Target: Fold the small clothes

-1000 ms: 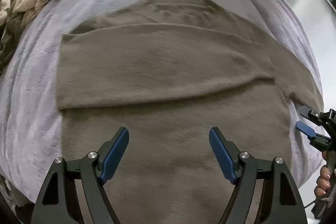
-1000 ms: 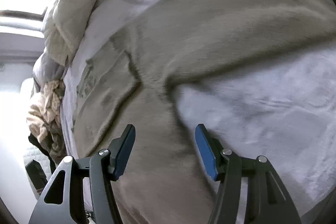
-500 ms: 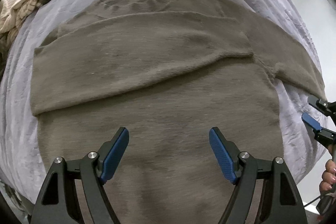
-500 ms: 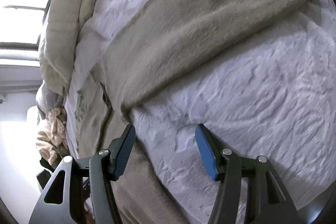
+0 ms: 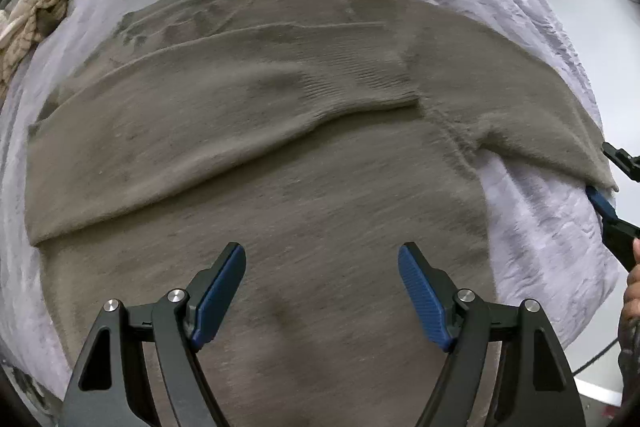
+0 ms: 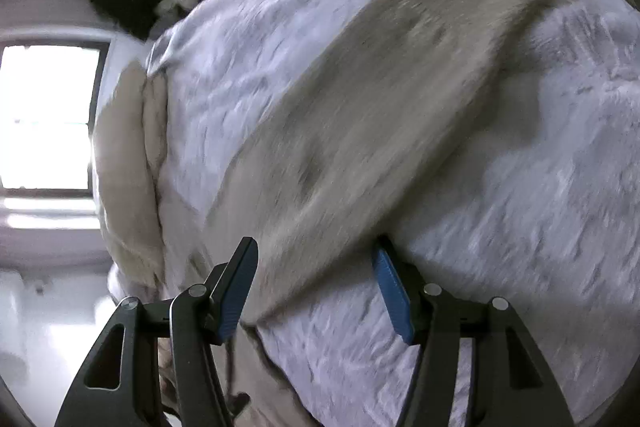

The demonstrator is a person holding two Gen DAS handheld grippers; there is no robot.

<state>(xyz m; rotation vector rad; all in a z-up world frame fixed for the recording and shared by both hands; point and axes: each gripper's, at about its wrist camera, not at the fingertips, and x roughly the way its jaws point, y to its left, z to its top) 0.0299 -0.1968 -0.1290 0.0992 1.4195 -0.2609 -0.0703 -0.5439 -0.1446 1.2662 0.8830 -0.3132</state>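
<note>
Sweater (image 5: 280, 195) hem cut off below — right-view sleeve (image 6: 360, 131) motion-blurred, both grippers spread.

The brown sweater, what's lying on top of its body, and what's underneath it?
One sleeve lies folded across the sweater. Around it shows a pale bedcover; what is directly beneath is hidden.

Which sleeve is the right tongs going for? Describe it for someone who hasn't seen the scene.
Start at the pale lilac bedspread and the taupe knit sweater spread flat on it. One sleeve is folded across the chest; the target sleeve lies stretched onto bare bedspread, between the open right tongs.
</note>
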